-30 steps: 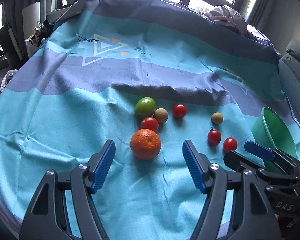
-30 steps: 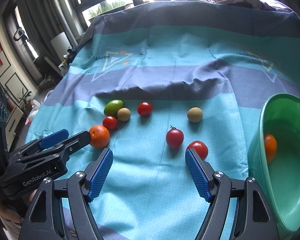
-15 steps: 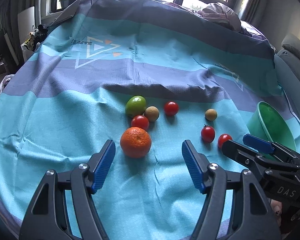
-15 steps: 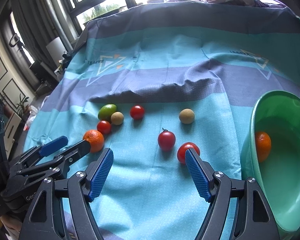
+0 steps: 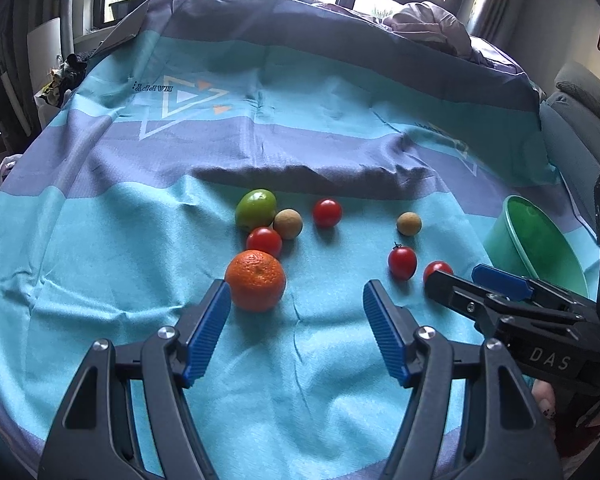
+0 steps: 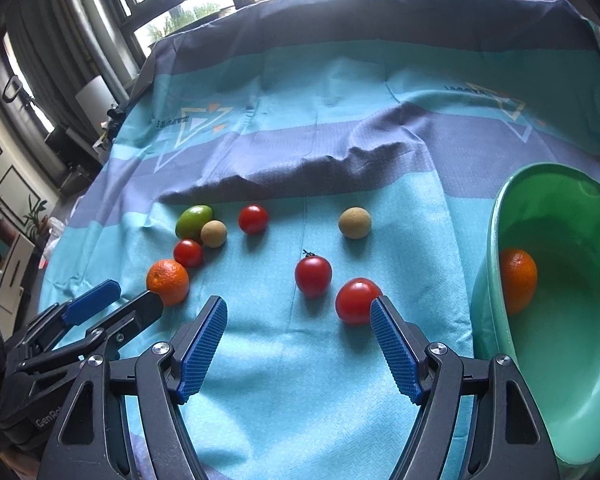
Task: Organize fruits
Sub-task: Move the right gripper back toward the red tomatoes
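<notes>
A surface is covered by a teal and grey-purple striped cloth [image 6: 284, 360]. Scattered mid-cloth are an orange mandarin [image 5: 255, 281], four red cherry tomatoes, a green fruit [image 5: 256, 209] and two tan round fruits; a green plastic bowl [image 6: 572, 380] is set at the right edge.

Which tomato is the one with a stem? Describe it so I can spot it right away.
Start at the green bowl on the right of the blue cloth. Left of it lie two tomatoes close together; the stemmed tomato is the farther one. It alone carries a small dark stem on top, unlike the bare tomato beside it.
</notes>
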`<state>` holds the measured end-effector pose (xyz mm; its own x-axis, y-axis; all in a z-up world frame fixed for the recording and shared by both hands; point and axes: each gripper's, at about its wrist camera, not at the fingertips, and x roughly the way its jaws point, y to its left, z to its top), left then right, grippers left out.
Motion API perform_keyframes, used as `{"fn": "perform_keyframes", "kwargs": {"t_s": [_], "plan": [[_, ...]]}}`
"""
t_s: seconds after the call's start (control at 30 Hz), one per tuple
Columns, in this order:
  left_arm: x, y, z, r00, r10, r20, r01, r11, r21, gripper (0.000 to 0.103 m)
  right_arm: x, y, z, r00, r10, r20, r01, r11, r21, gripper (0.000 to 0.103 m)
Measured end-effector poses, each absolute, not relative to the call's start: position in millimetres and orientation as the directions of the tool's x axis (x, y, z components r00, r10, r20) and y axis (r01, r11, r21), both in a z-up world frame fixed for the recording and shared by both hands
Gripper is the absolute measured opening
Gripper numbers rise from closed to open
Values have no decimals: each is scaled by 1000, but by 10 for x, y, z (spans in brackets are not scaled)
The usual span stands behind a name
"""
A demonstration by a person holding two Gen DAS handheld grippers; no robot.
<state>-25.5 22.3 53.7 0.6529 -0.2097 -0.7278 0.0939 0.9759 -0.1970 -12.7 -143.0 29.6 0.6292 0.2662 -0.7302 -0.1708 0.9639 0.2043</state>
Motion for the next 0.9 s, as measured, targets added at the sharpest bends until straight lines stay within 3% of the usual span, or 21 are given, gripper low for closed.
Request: {"fn": "perform_keyframes", "kwargs": {"t_s": [0.3,0.9], "plan": [[-272,220,544,650,-222,-727,93,972,-214,67,-132,-1431,306,639,251,-727,-164,968,190,76],[-279,229,545,645,-255,-720,93,962,-258,53,-1,-1336,236,643,175,-745,-140,984,110,76]]}}
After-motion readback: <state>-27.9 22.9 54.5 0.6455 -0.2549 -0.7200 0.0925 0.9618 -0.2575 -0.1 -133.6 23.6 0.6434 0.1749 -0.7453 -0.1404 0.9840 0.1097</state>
